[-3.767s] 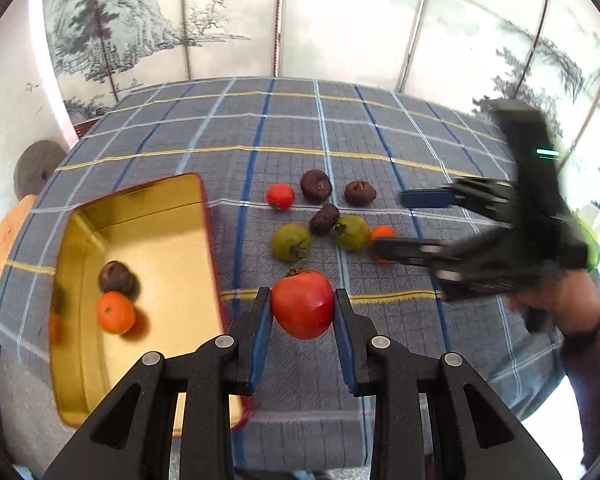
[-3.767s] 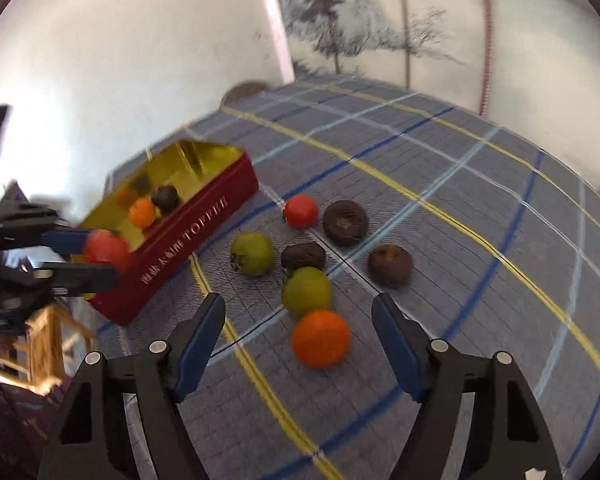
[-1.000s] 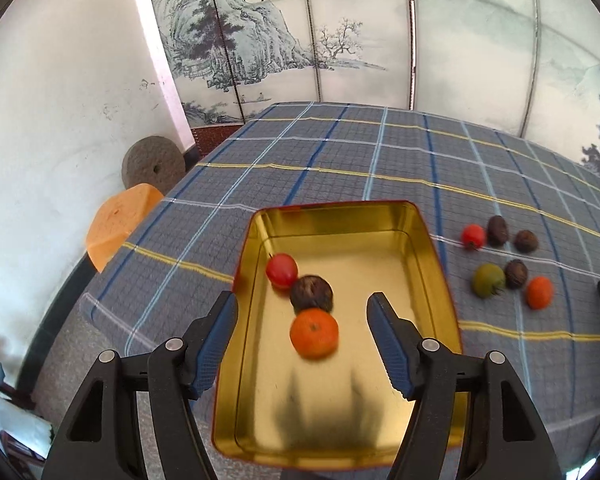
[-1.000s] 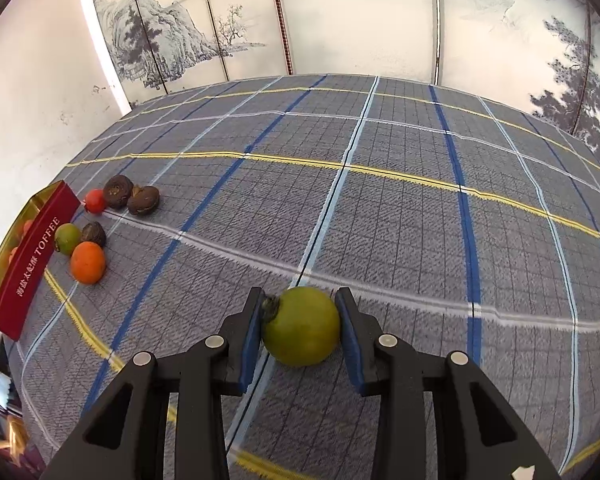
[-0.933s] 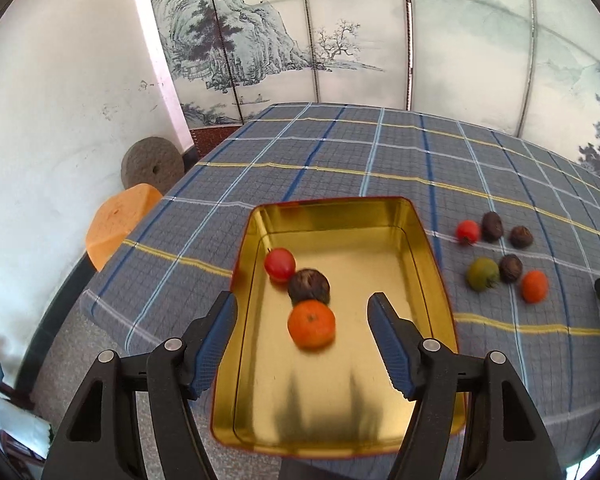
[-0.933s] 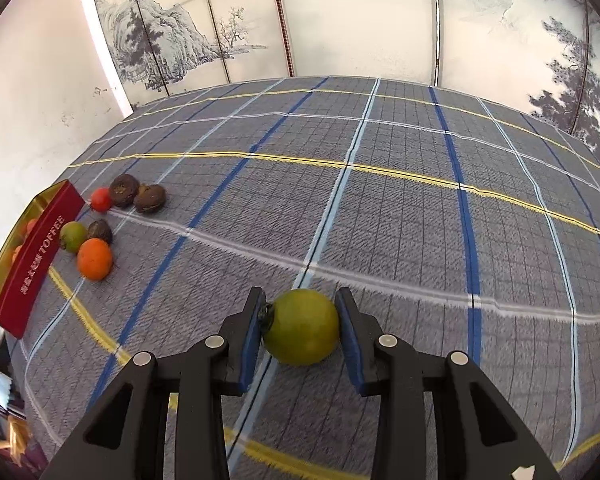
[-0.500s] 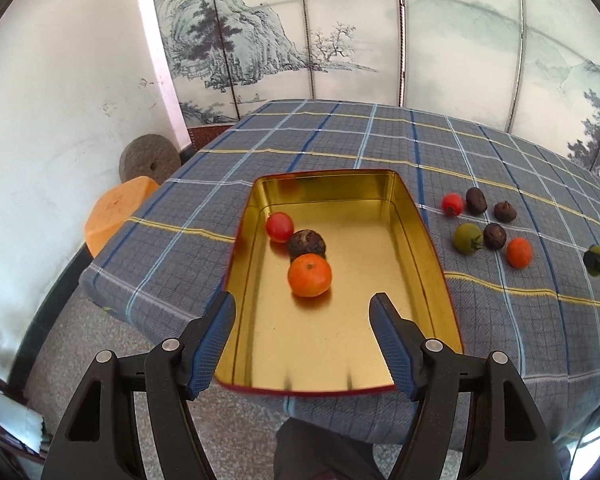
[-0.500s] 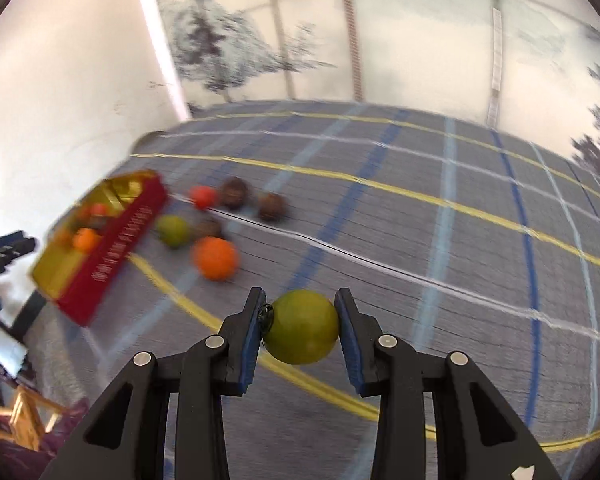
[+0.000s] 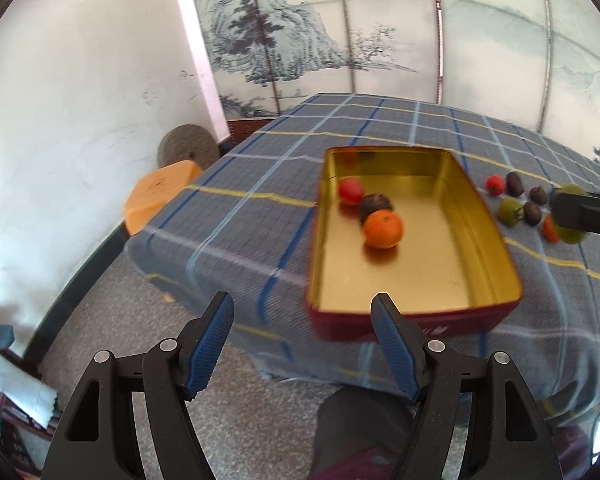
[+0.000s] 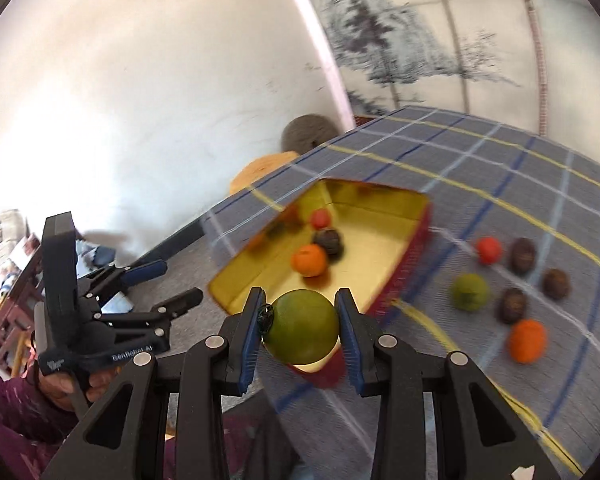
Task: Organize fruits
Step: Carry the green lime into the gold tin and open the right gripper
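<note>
Swung toward the tin (image 10: 404, 268), right claw (image 10: 302, 330) clamps green fruit (image 10: 304, 330).

Claws: two, the left claw (image 9: 302, 344) with jaws apart and nothing between them, the right claw (image 10: 302, 332) clamped on a fruit
Green fruits: two, one held green fruit (image 10: 302, 332), one green fruit on the cloth (image 10: 469, 292)
Orange fruits: two, one orange in the tin (image 10: 309, 260), one orange on the cloth (image 10: 527, 340)
Small red fruits: two, one red fruit in the tin (image 10: 320, 218), one red fruit on the cloth (image 10: 488, 250)
Dark brown fruits: four, one dark fruit in the tin (image 10: 329, 241), three dark fruits on the cloth (image 10: 522, 255) (image 10: 556, 283) (image 10: 512, 305)
Tins: one gold tin (image 10: 380, 236)
Counters: one counter (image 10: 520, 184) under a plaid cloth
</note>
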Available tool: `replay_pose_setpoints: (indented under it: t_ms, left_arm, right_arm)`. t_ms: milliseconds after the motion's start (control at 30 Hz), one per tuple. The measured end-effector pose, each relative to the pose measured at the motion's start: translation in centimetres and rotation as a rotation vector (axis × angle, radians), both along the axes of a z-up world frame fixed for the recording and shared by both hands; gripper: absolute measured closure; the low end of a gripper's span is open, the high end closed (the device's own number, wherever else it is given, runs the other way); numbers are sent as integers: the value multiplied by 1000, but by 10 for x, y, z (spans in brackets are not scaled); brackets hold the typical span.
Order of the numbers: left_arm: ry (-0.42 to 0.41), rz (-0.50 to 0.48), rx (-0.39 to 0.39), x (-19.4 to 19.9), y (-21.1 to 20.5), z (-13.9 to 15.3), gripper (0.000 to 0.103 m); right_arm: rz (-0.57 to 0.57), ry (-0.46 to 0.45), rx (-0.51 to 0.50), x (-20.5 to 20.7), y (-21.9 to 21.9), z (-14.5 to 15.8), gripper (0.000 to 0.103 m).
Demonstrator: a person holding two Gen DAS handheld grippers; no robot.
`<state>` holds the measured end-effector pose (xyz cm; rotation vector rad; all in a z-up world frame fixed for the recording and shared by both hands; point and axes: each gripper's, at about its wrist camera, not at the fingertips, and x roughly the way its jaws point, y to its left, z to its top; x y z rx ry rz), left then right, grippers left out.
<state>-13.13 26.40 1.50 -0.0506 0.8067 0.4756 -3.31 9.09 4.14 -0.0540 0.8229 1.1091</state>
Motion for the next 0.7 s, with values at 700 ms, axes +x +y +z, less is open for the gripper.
replay_pose_setpoints:
  t_ms: [700]
  left_arm:
    - [-31,17,-22,-56,8,2,29]
  right_arm:
    - [65,76,-194,2,142,-68,68]
